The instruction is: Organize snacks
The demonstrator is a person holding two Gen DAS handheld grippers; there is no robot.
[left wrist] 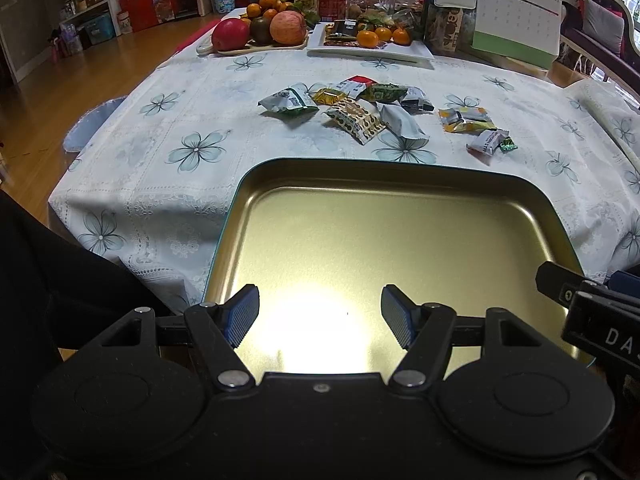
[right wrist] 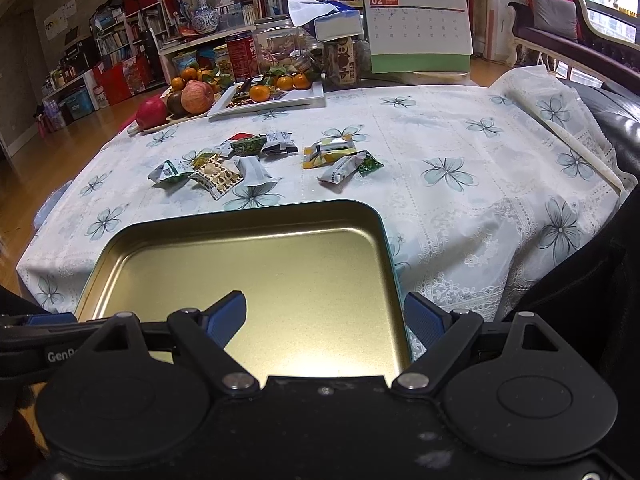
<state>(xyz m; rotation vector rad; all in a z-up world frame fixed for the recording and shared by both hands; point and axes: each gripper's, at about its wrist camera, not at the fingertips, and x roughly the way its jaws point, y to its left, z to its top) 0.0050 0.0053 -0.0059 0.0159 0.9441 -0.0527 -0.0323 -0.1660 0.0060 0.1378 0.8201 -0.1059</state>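
Flowered cloth on the counter (left wrist: 168, 184), and just beyond both tongs sits a shallow gold tin tray (left wrist: 400, 232), bare. Wrapped snacks (right wrist: 224, 168) lie scattered past it. Left tongs (left wrist: 320, 316) and right tongs (right wrist: 324, 320) hover wide over its near edge.

a white desk calendar with a green base (right wrist: 418, 28), far ahead of the right gripper, shows "02" in its red corner box. the black gripper body at the left edge of the right wrist view (right wrist: 36, 354) reads "genr", cut off. the black gripper body at the right edge of the left wrist view (left wrist: 612, 332) reads "da", cut off.
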